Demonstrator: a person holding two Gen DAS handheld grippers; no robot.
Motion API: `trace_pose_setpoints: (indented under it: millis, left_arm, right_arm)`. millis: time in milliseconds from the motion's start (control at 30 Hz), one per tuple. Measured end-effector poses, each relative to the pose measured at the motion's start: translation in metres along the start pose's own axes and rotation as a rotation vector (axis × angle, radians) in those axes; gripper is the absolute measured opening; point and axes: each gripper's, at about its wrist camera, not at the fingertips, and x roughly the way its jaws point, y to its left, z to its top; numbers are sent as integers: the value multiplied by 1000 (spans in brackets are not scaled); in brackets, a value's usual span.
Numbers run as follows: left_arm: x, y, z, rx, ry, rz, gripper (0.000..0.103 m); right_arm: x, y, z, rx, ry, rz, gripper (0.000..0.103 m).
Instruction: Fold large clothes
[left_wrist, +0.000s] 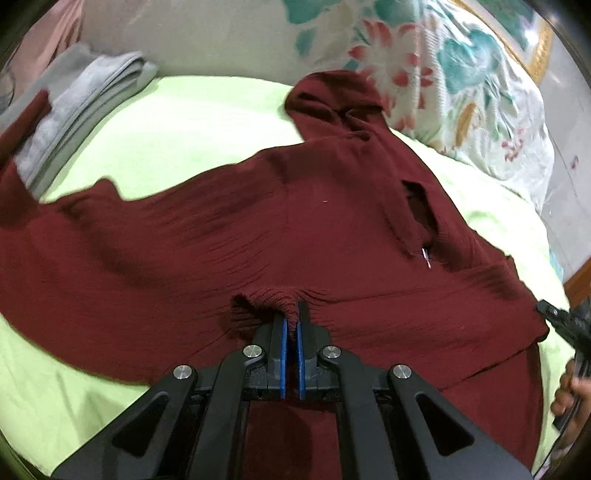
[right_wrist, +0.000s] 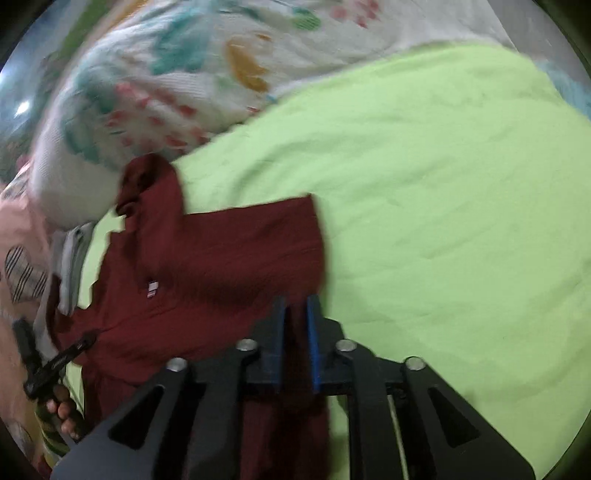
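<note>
A dark maroon knit garment (left_wrist: 258, 229) lies spread on a lime-green bed sheet (left_wrist: 207, 110), one sleeve reaching up toward the pillow. It has a zipper pull (left_wrist: 426, 256) by its neck opening. My left gripper (left_wrist: 291, 314) is shut on a raised fold of its near edge. In the right wrist view the garment (right_wrist: 221, 258) shows a small label (right_wrist: 151, 288), and its right edge runs between the blue pads of my right gripper (right_wrist: 297, 306), which is shut on it. The other gripper shows at each view's edge: the right one (left_wrist: 554, 314) and the left one (right_wrist: 55, 362), each held by a hand.
A floral quilt or pillow (left_wrist: 461, 81) is bunched along the far side of the bed. Folded grey clothes (left_wrist: 85, 107) are stacked at the far left. Bare green sheet (right_wrist: 443, 184) stretches to the right of the garment. A wooden bed edge (left_wrist: 580, 277) shows far right.
</note>
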Motion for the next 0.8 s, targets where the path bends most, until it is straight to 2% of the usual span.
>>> trace_pose_setpoints:
  millis: [67, 200, 267, 300, 400, 467, 533, 567, 633, 733, 800]
  left_arm:
    - [-4, 6, -2, -16, -8, 0, 3]
    - [-12, 7, 1, -6, -34, 16, 2]
    - [-20, 12, 3, -20, -67, 54, 2]
    - [-20, 17, 3, -31, -66, 49, 2]
    - [-8, 25, 1, -13, -1, 40, 3]
    - [-5, 27, -2, -3, 24, 43, 6]
    - [-10, 30, -6, -18, 27, 35, 11]
    - [-14, 34, -6, -31, 22, 29, 14]
    - [-30, 46, -7, -63, -11, 52, 42]
    - [-59, 74, -3, -106, -83, 130, 47]
    - [-74, 95, 4, -141, -116, 182, 56]
  right_arm:
    - [-7, 19, -6, -47, -22, 35, 31]
    - [4, 46, -11, -67, 6, 110, 32]
    - [7, 45, -13, -53, 14, 107, 32]
    - [10, 44, -15, -41, 19, 110, 32]
    - [21, 41, -21, -26, 59, 94, 33]
    - [28, 39, -27, -39, 80, 39, 36]
    - [40, 32, -30, -19, 134, 24, 37]
    - [38, 31, -30, -3, 120, 38, 37]
    - [25, 35, -28, -3, 89, 73, 37]
    - [-1, 46, -31, -24, 35, 141, 37]
    - [-12, 56, -36, -40, 18, 166, 38]
